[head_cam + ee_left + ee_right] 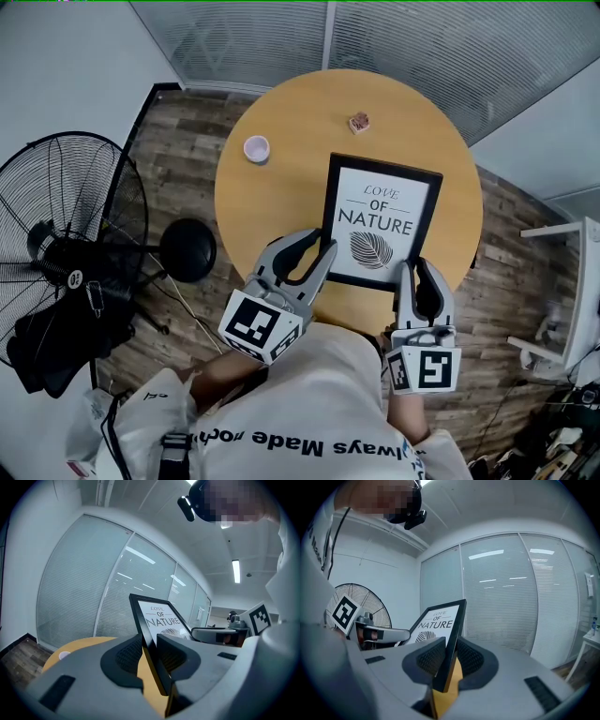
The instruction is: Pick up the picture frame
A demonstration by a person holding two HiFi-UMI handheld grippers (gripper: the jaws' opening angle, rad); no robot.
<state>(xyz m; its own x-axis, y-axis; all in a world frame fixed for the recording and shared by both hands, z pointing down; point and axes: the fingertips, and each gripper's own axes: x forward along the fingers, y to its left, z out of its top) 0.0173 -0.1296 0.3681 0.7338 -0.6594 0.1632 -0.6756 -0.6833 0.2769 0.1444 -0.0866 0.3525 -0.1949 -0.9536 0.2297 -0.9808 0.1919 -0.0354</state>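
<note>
The picture frame (380, 220) is black-edged, with a white print reading "LOVE OF NATURE" and a leaf. It is over the near half of the round wooden table (272, 197). My left gripper (314, 262) is shut on its near left corner, and my right gripper (419, 278) is shut on its near right corner. In the left gripper view the frame (157, 616) rises edge-on between the pads of the left gripper (150, 654). The right gripper view shows the frame (440, 620) pinched the same way in the right gripper (449, 660). Whether the frame touches the table, I cannot tell.
A small white cup (256, 148) and a small brownish object (359, 122) sit on the far part of the table. A standing fan (66, 234) and a black round base (187, 248) are on the wooden floor at left. White furniture (572, 300) stands at right, and blinds run behind.
</note>
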